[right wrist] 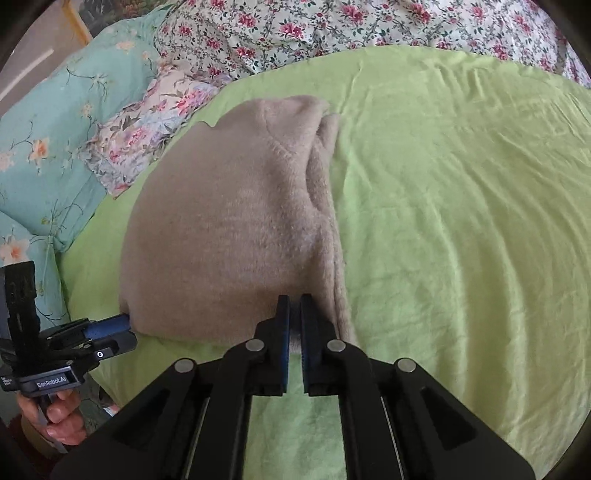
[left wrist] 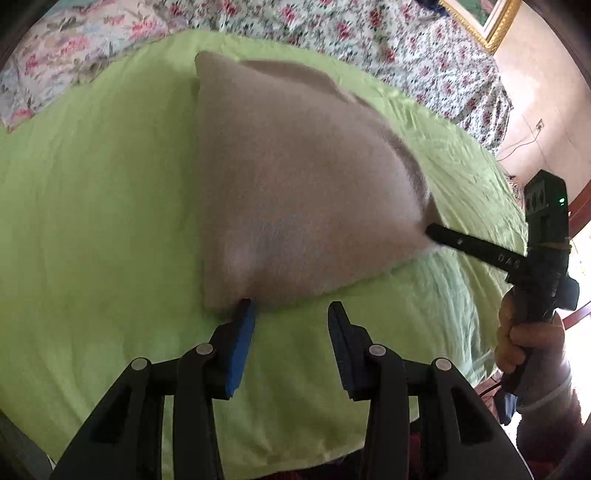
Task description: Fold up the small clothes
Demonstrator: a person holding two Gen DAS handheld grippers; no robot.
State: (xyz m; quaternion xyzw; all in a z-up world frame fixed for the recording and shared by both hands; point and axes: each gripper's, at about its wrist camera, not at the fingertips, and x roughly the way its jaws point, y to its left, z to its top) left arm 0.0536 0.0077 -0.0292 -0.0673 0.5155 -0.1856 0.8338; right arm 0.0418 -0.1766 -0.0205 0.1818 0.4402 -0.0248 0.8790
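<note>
A beige fleece garment (left wrist: 295, 192) lies folded on the green sheet (left wrist: 92, 206). It also shows in the right wrist view (right wrist: 229, 229). My left gripper (left wrist: 291, 310) is open at the garment's near edge, its left fingertip touching the cloth. It also shows at the left in the right wrist view (right wrist: 110, 326), by the garment's near left corner. My right gripper (right wrist: 294, 302) is shut on the garment's near right edge. In the left wrist view it (left wrist: 432, 230) grips the garment's right corner.
Floral bedding (right wrist: 369, 26) lies beyond the green sheet (right wrist: 461, 221). A teal floral pillow (right wrist: 48, 147) sits at the left. A gold picture frame (left wrist: 491, 22) and a pink wall are at the far right.
</note>
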